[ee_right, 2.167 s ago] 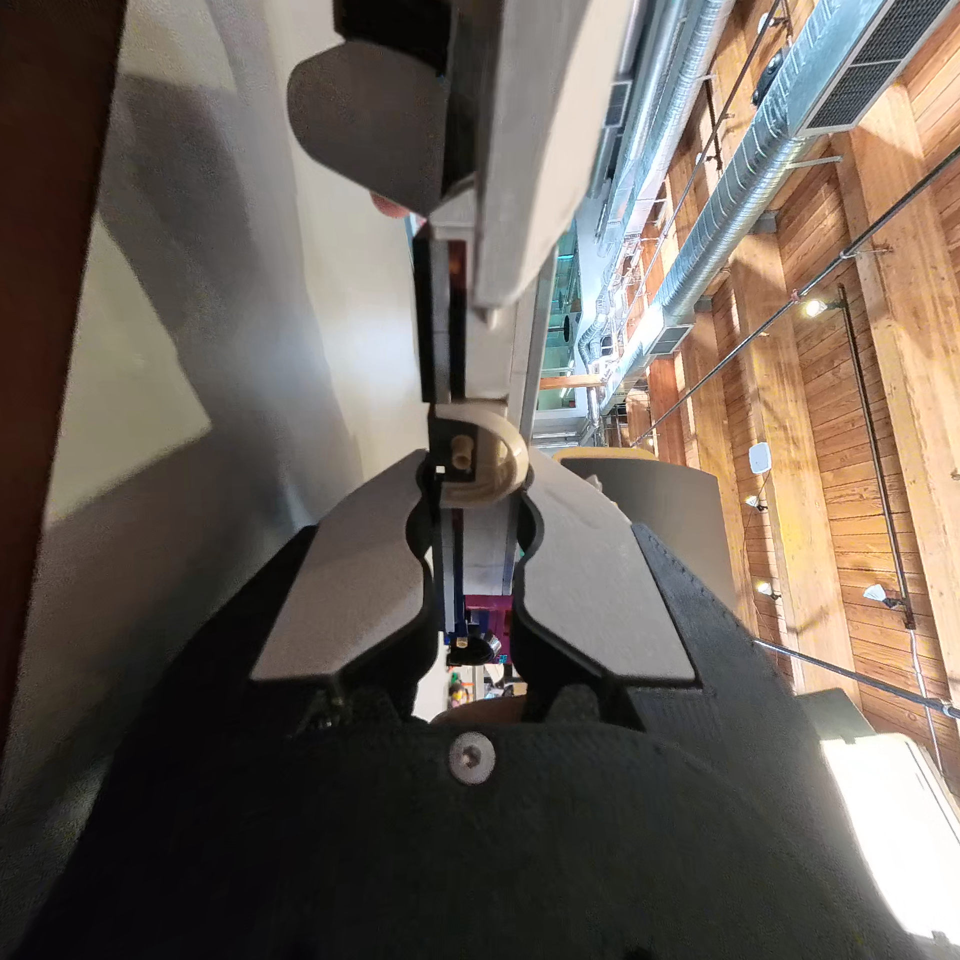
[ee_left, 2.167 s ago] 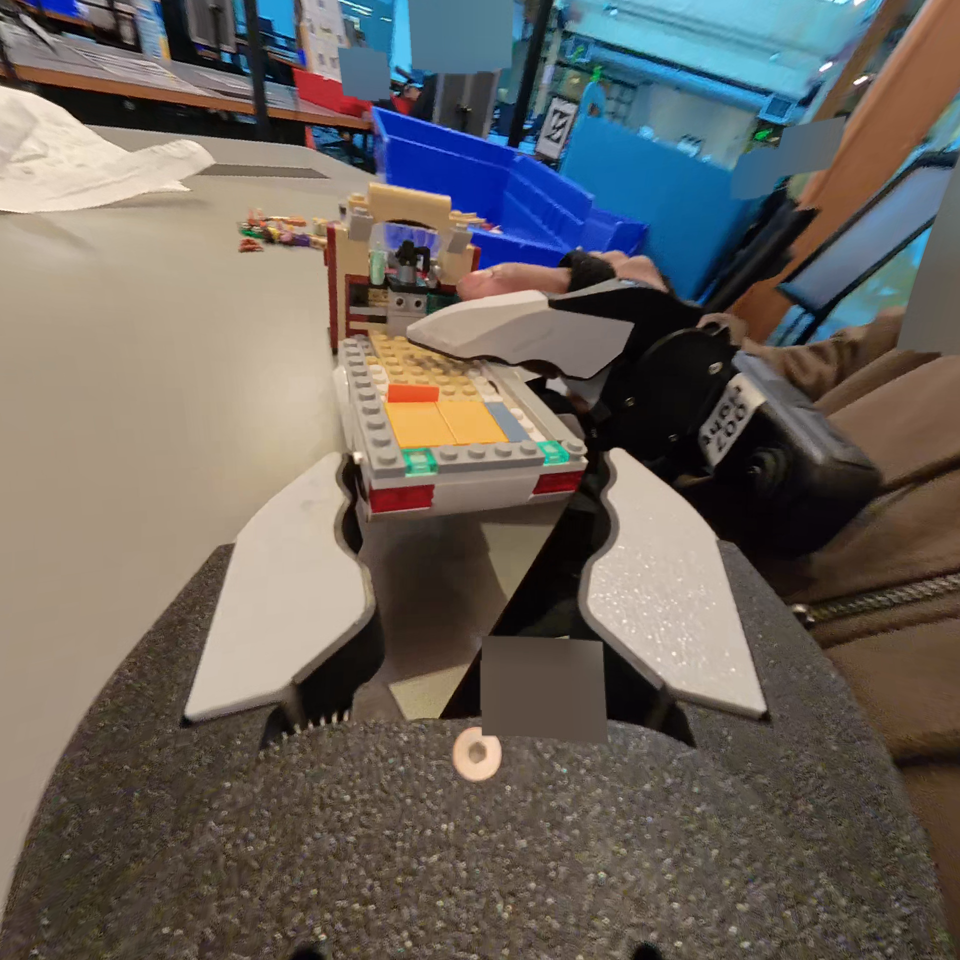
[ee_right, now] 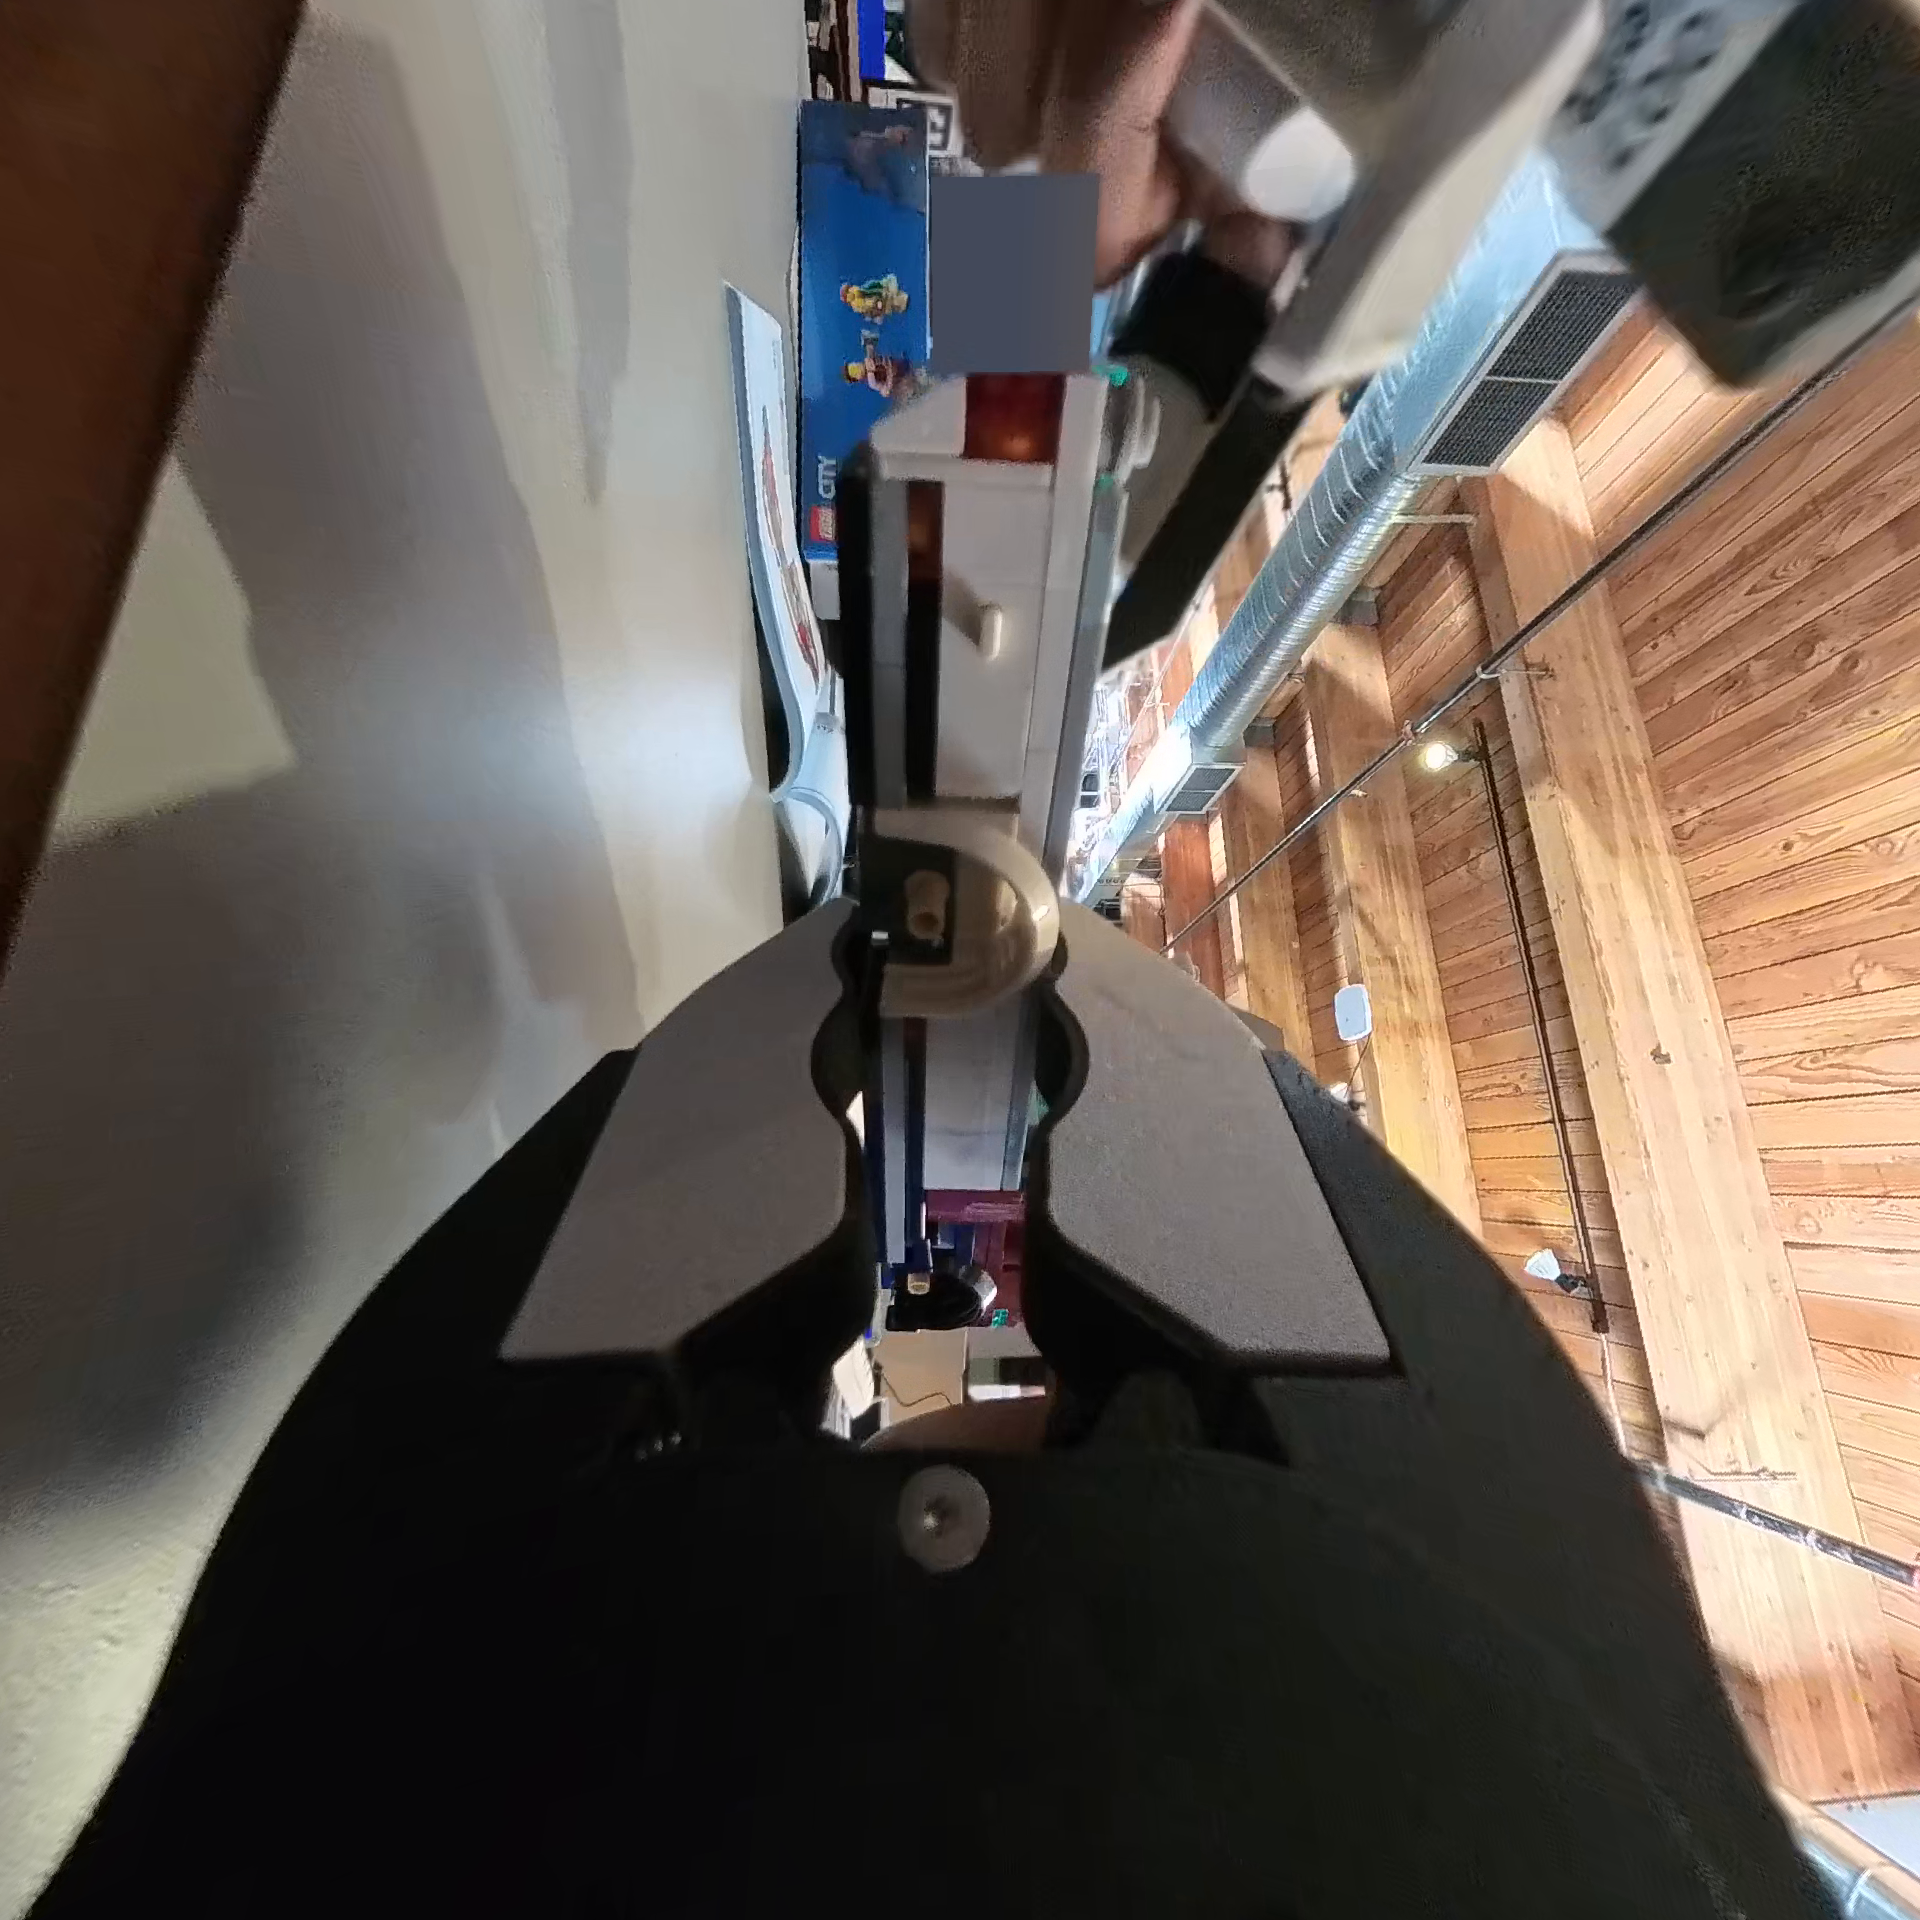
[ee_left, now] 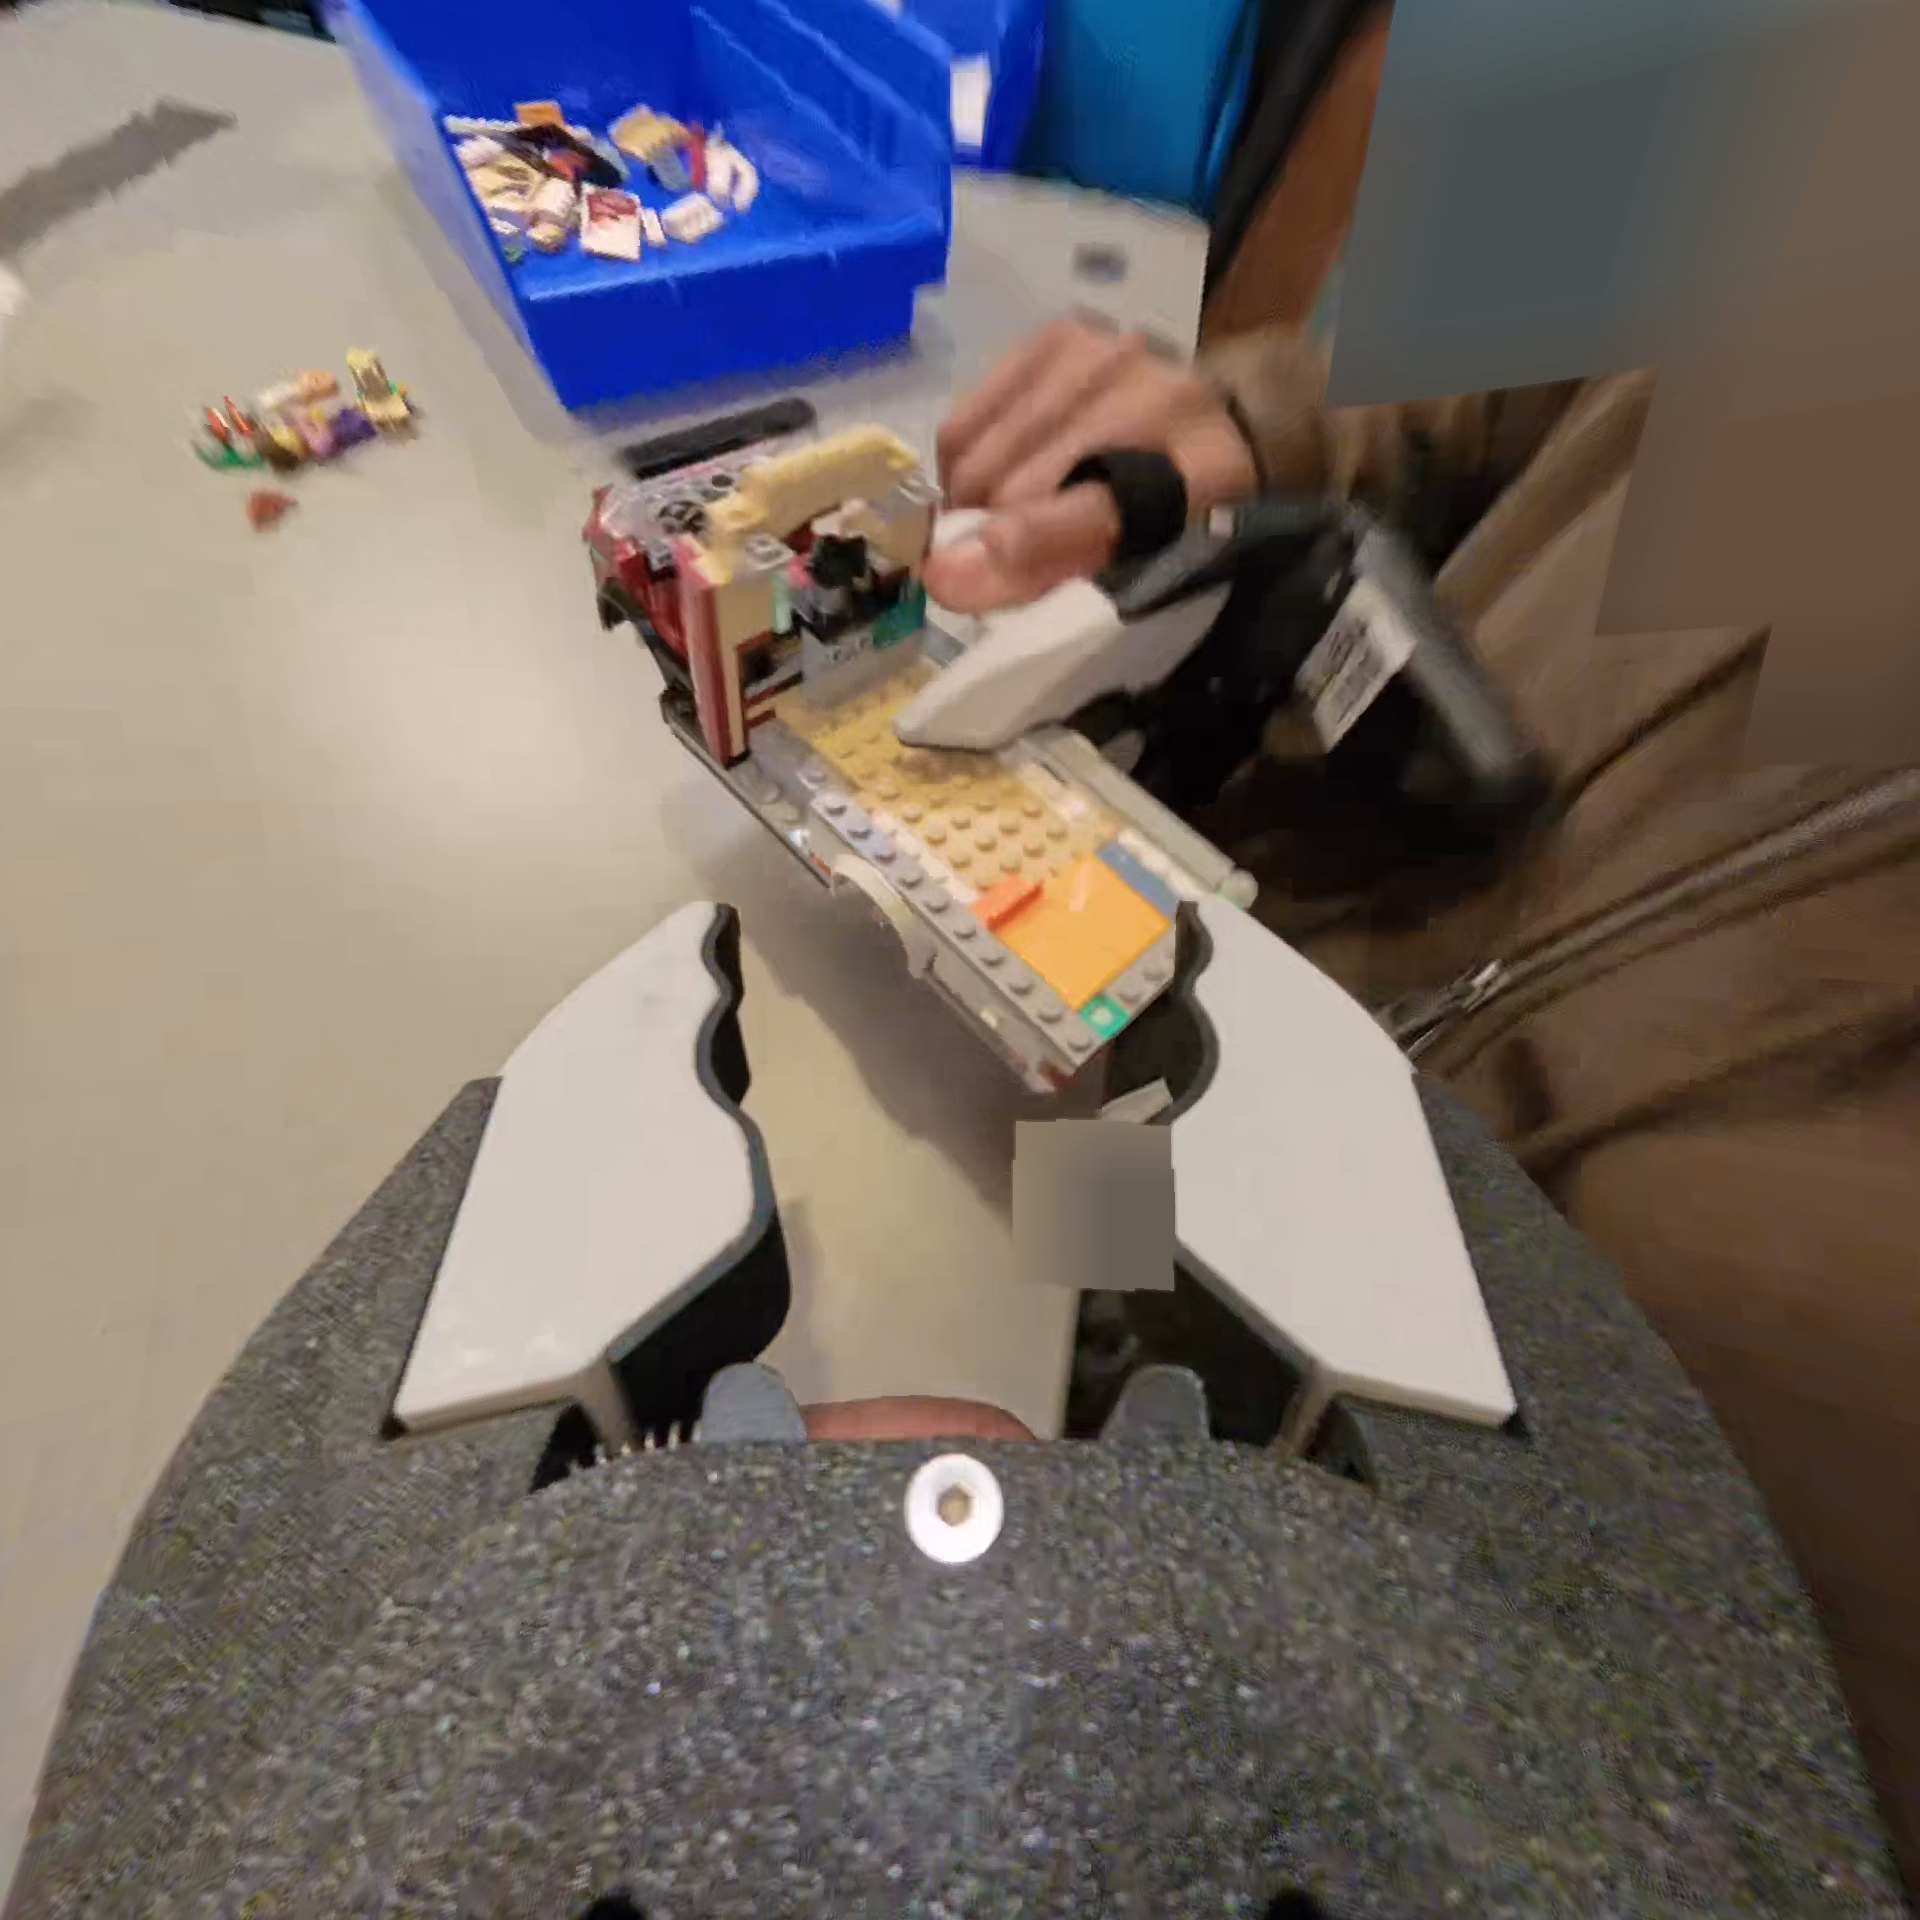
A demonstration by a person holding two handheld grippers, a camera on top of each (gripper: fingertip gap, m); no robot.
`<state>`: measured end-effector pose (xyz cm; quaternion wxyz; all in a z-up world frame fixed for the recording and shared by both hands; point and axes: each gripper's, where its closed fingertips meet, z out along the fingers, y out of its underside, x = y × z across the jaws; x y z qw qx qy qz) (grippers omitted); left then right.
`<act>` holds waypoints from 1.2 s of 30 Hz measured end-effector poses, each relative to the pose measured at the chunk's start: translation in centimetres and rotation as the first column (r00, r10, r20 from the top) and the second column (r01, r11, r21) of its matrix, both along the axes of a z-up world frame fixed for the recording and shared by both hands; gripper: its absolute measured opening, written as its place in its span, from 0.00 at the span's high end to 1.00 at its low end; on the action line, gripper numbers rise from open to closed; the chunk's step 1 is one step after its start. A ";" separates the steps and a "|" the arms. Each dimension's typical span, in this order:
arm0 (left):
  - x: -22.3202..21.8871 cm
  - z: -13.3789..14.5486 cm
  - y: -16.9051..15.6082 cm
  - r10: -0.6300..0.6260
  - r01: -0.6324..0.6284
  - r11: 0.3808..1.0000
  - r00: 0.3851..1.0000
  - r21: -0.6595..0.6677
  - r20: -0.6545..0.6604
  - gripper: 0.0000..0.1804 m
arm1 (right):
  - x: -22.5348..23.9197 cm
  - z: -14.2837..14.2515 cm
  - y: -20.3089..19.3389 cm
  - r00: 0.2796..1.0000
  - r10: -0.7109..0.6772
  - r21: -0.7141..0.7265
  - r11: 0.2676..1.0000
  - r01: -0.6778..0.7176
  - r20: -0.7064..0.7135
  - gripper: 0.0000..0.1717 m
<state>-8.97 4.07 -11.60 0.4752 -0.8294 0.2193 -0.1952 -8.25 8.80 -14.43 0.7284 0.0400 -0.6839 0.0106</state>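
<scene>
Between the left gripper's [ee_left: 956, 925] fingers, which are spread wide and grip nothing, the rear end of the brick model [ee_left: 977, 831] hangs tilted. Its corner is close by the right-hand finger [ee_left: 1299, 1122] and well clear of the other. The right gripper [ee_right: 951, 935] has the model clamped across its edge at the pale wheel arch [ee_right: 1023, 914], one finger on the tan studded floor. A hand [ee_left: 1081, 457] is wrapped round that gripper. Beyond the fingertips, on the desk [ee_left: 260, 779], are a blue bin [ee_left: 727, 301] of loose parts and a small heap of bricks [ee_left: 301, 421]. Two seconds ago the model sat level and square to the left fingers. Now it is slewed and lifted, and those fingers stand wider; the right grip is unchanged.
</scene>
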 end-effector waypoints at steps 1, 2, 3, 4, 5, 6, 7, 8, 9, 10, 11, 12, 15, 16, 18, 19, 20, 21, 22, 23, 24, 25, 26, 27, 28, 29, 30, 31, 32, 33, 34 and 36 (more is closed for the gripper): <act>0.0 0.2 0.1 0.038 -0.035 0.999 0.989 -0.023 0.143 0.56 | 0.0 0.0 0.0 1.000 0.001 0.003 1.000 -0.001 -0.003 0.83; -0.2 0.2 0.2 0.093 -0.080 0.995 0.956 -0.059 0.278 0.55 | 0.0 0.1 -0.1 1.000 0.001 0.005 1.000 0.000 -0.007 0.83; -0.3 0.1 0.3 0.140 -0.108 0.989 0.905 -0.101 0.401 0.54 | 0.0 0.2 0.0 1.000 -0.002 0.006 1.000 0.002 -0.011 0.83; -0.2 -0.1 0.4 0.185 -0.125 0.981 0.839 -0.149 0.511 0.55 | -0.1 0.2 0.0 1.000 -0.006 0.007 1.000 0.006 -0.014 0.83; 0.1 -0.2 0.4 0.209 -0.121 0.976 0.764 -0.183 0.611 0.54 | -0.1 0.3 0.1 1.000 -0.011 0.009 1.000 0.011 -0.018 0.83; 0.5 -0.4 0.3 0.226 -0.108 0.972 0.690 -0.210 0.688 0.55 | -0.1 0.3 0.2 1.000 -0.015 0.010 1.000 0.015 -0.022 0.83; 0.9 -1.0 0.3 0.255 -0.102 0.964 0.627 -0.246 0.736 0.55 | -0.1 0.4 0.2 0.999 -0.017 0.011 1.000 0.017 -0.028 0.83; 1.5 -1.4 0.2 0.267 -0.092 0.960 0.579 -0.264 0.770 0.55 | -0.1 0.5 0.2 0.999 -0.018 0.013 1.000 0.018 -0.034 0.83; 2.1 -1.9 0.2 0.277 -0.079 0.957 0.544 -0.280 0.792 0.55 | -0.2 0.6 0.2 0.999 -0.017 0.016 1.000 0.018 -0.038 0.83; 2.6 -2.1 0.3 0.287 -0.072 0.954 0.509 -0.292 0.811 0.56 | -0.2 0.7 0.1 0.999 -0.015 0.020 1.000 0.016 -0.043 0.83; 3.0 -2.1 0.3 0.289 -0.068 0.954 0.472 -0.293 0.833 0.57 | -0.2 0.7 0.1 0.999 -0.013 0.026 1.000 0.014 -0.045 0.83; 3.3 -2.1 0.3 0.293 -0.063 0.953 0.443 -0.296 0.847 0.59 | -0.2 0.7 0.0 0.999 -0.012 0.033 0.999 0.014 -0.049 0.83; 4.1 -2.5 0.5 0.315 -0.069 0.947 0.407 -0.315 0.858 0.62 | -0.2 0.9 -0.1 0.998 -0.009 0.046 0.999 0.012 -0.063 0.83; 4.3 -2.7 0.5 0.323 -0.068 0.944 0.396 -0.324 0.859 0.62 | -0.2 0.9 -0.1 0.998 -0.009 0.048 0.999 0.012 -0.067 0.83; 4.7 -2.8 0.8 0.330 -0.064 0.942 0.354 -0.329 0.875 0.62 | -0.2 1.0 -0.1 0.997 -0.010 0.056 0.998 0.014 -0.077 0.83; 4.8 -3.0 1.0 0.341 -0.065 0.938 0.328 -0.339 0.881 0.62 | -0.2 1.1 -0.1 0.996 -0.011 0.063 0.998 0.017 -0.083 0.83; 4.9 -3.0 1.2 0.349 -0.067 0.936 0.302 -0.345 0.887 0.62 | -0.2 1.1 -0.1 0.996 -0.013 0.070 0.997 0.020 -0.089 0.84; 5.0 -3.0 1.3 0.349 -0.068 0.936 0.285 -0.344 0.893 0.63 | -0.2 1.1 -0.1 0.996 -0.016 0.077 0.997 0.024 -0.093 0.84; 5.1 -3.1 1.4 0.351 -0.071 0.936 0.278 -0.346 0.894 0.63 | -0.2 1.1 -0.1 0.995 -0.019 0.083 0.996 0.027 -0.095 0.84; 5.1 -3.1 1.5 0.357 -0.078 0.934 0.276 -0.349 0.892 0.63 | -0.2 1.1 0.0 0.995 -0.021 0.087 0.996 0.029 -0.096 0.84; 5.1 -3.1 1.6 0.360 -0.089 0.933 0.273 -0.350 0.892 0.64 | -0.2 1.1 0.0 0.995 -0.021 0.089 0.996 0.030 -0.098 0.84; 5.0 -3.0 1.7 0.363 -0.104 0.932 0.267 -0.347 0.893 0.64 | -0.2 1.1 -0.1 0.995 -0.021 0.090 0.996 0.030 -0.100 0.84; 4.8 -3.0 1.8 0.367 -0.119 0.930 0.259 -0.347 0.894 0.65 | -0.2 1.1 0.0 0.995 -0.024 0.089 0.995 0.033 -0.101 0.84; 4.7 -2.9 1.9 0.369 -0.133 0.929 0.249 -0.345 0.896 0.65 | -0.3 1.1 0.0 0.994 -0.026 0.089 0.995 0.035 -0.102 0.84; 4.7 -2.8 2.0 0.367 -0.144 0.929 0.239 -0.341 0.899 0.67 | -0.3 1.1 0.1 0.994 -0.029 0.089 0.995 0.038 -0.103 0.84; 4.7 -2.8 2.0 0.362 -0.151 0.930 0.230 -0.334 0.903 0.69 | -0.3 1.1 0.1 0.994 -0.032 0.090 0.995 0.041 -0.103 0.84; 4.6 -2.6 2.1 0.352 -0.160 0.933 0.219 -0.322 0.910 0.71 | -0.3 1.1 0.1 0.994 -0.033 0.092 0.995 0.042 -0.101 0.84; 4.5 -2.5 2.1 0.346 -0.170 0.934 0.210 -0.314 0.915 0.74 | -0.3 1.0 0.1 0.995 -0.034 0.093 0.995 0.043 -0.099 0.84; 4.4 -2.3 2.2 0.337 -0.182 0.936 0.204 -0.302 0.919 0.77 | -0.3 0.9 0.1 0.995 -0.037 0.095 0.994 0.046 -0.095 0.84; 4.3 -2.4 2.2 0.337 -0.197 0.934 0.205 -0.298 0.919 0.79 | -0.4 0.8 0.1 0.995 -0.038 0.096 0.994 0.047 -0.090 0.84; 4.2 -2.5 2.3 0.345 -0.214 0.929 0.212 -0.301 0.914 0.80 | -0.4 0.7 0.1 0.996 -0.040 0.099 0.994 0.049 -0.085 0.84; 4.2 -2.6 2.4 0.347 -0.226 0.927 0.206 -0.300 0.915 0.80 | -0.4 0.5 0.1 0.996 -0.044 0.101 0.994 0.052 -0.078 0.83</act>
